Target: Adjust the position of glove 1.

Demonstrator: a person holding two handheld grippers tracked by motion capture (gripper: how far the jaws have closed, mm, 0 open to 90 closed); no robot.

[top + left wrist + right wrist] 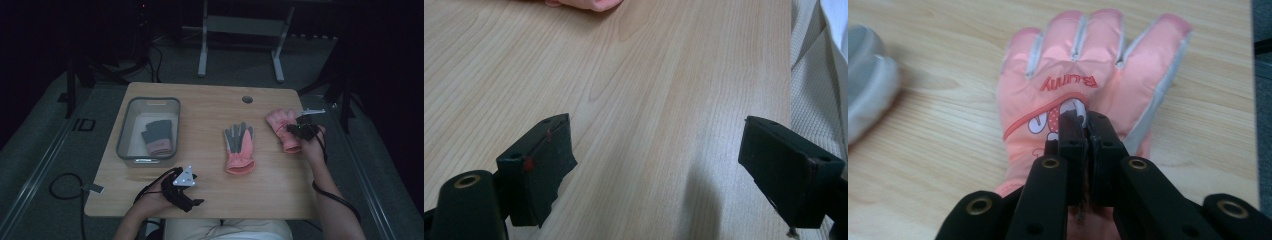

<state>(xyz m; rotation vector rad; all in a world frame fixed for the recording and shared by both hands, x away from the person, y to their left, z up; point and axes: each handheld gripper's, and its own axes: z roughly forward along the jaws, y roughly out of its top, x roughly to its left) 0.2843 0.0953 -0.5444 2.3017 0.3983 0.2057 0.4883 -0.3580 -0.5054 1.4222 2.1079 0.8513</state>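
From above, my right gripper (301,131) sits on the pink glove (283,129) at the table's (200,107) three o'clock edge. My left gripper (186,192) rests at seven o'clock.

Left gripper view: jaws spread wide over bare wood.

Right gripper view: jaws pinched together on the glove's (1088,80) back.

Light wooden table (200,175), cable hole (247,99) near far edge. Grey bin (131,120) at left. Pink-and-grey glove (239,148) mid-table, palm up. Pink glove (1088,95) at right, lying flat.
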